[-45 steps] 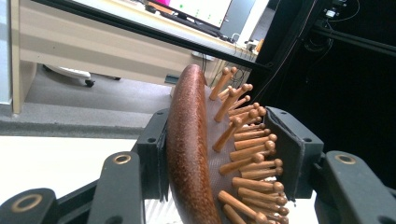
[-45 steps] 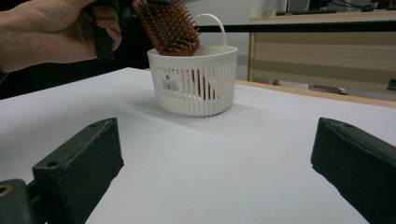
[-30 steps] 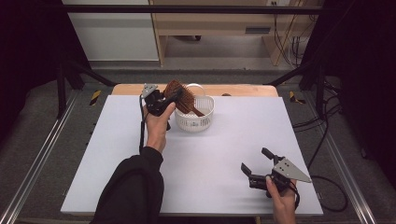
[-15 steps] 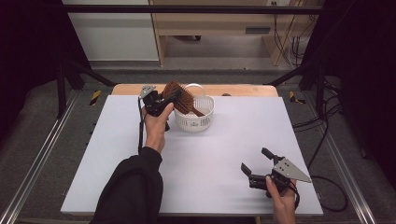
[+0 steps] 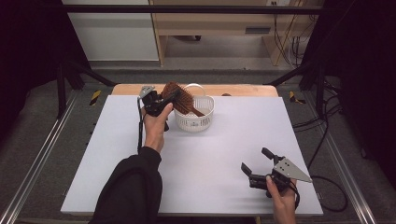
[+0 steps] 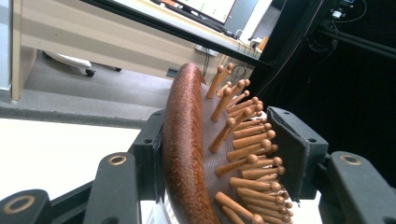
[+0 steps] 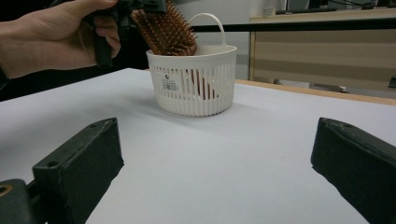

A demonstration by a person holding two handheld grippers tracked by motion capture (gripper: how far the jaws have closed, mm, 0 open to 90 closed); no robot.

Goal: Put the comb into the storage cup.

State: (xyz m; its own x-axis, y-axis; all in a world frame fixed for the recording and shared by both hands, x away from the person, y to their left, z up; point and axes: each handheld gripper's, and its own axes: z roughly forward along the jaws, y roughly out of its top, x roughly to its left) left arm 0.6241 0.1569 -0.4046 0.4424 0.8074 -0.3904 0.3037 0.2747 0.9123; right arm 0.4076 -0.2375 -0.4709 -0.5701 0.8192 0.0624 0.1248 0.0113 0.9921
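A brown wooden hairbrush (image 5: 181, 98) with peg bristles leans handle-down in a white slatted basket (image 5: 195, 120) at the table's far middle. My left gripper (image 5: 161, 101) is shut on the brush's head; in the left gripper view the jaws press the hairbrush (image 6: 196, 154) from back and bristle side. From the right gripper view I see the hairbrush (image 7: 164, 30) tilted over the basket (image 7: 194, 84), held by the left hand. My right gripper (image 5: 258, 164) rests near the table's front right, open and holding nothing, pointing toward the basket.
The white table (image 5: 140, 186) has a wooden strip along its far edge (image 5: 243, 89). Black frame bars and cables stand around the table. A wooden desk (image 5: 219, 18) lies beyond on the floor.
The left gripper has moved slightly left with the brush head, tilting the hairbrush more over the basket's left rim. The right gripper has stayed still.
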